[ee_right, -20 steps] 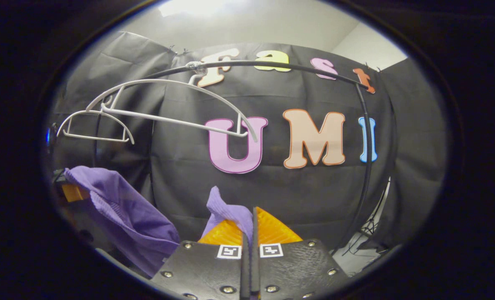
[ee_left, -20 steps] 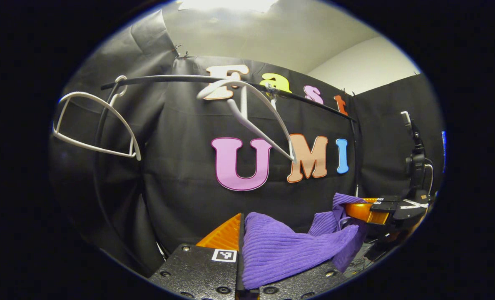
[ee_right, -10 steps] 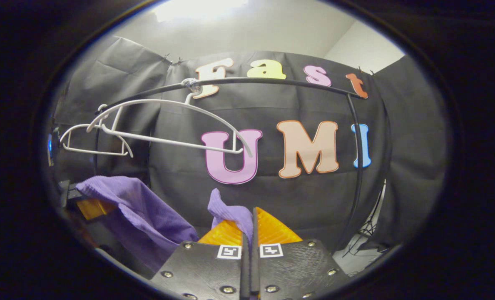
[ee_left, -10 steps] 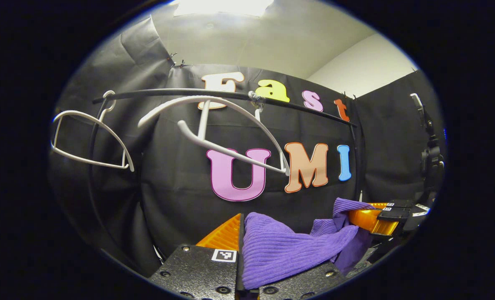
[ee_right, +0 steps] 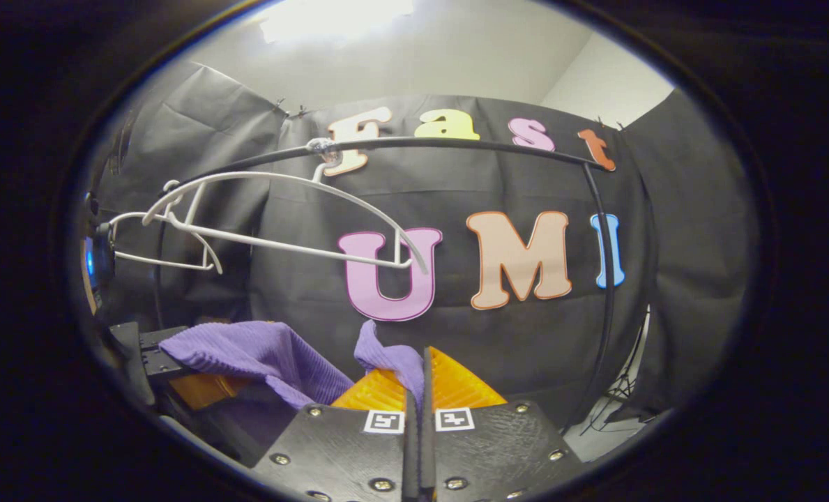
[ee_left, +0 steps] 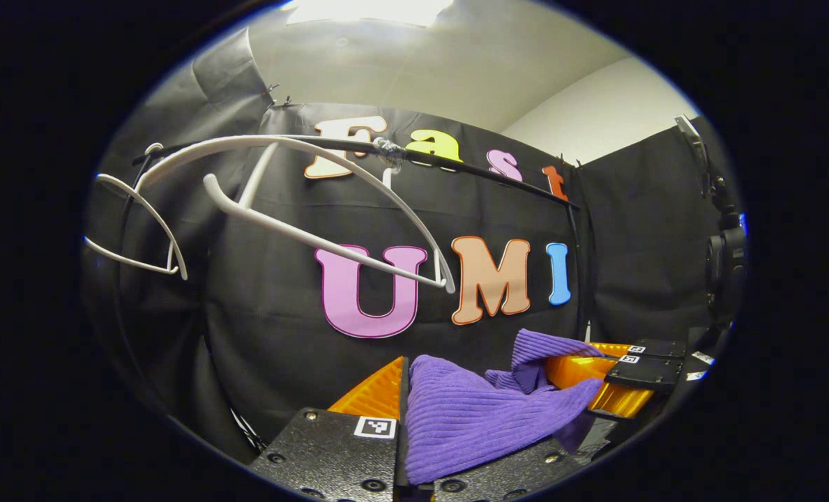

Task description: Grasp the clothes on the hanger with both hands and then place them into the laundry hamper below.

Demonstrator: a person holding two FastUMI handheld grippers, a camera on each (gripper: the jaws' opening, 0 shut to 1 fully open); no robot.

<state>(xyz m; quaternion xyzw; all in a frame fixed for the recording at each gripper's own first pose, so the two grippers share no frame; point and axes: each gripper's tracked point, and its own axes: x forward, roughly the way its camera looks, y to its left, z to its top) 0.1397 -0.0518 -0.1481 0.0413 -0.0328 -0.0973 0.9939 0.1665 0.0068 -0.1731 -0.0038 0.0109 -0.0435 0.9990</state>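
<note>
Between the jaws of the left gripper (ee_left: 401,390), in the left gripper view, a fold of the purple ribbed garment (ee_left: 470,411) is pinched; the jaws stand closed on it, and the cloth spills over the right-hand finger and runs off to the right. There it reaches the right gripper (ee_left: 581,366), seen farther off and side-on, with a bunch of the same cloth sticking up from its fingers.

In the right gripper view, the right gripper (ee_right: 420,390) has its jaws pressed together on a thin edge of the purple ribbed garment (ee_right: 261,352), a small tuft of which rises just above the tips. From the jaws the cloth stretches left and slightly up to the left gripper (ee_right: 177,362), which sits low at the left edge, partly draped.

Above and beyond both pairs of jaws a black rail (ee_left: 456,164) (ee_right: 456,144) curves across the booth. A bare white hanger (ee_left: 330,209) (ee_right: 282,209) hangs from it, tilted, with nothing on it; a second white hanger (ee_left: 135,230) (ee_right: 156,244) hangs farther to the left, also bare. The garment is well below both hangers and touches neither.

No hamper or other container can be made out in either view. The small square black-and-white marker tags (ee_right: 420,420) on the gripper bodies carry patterns, not readable writing.
</note>
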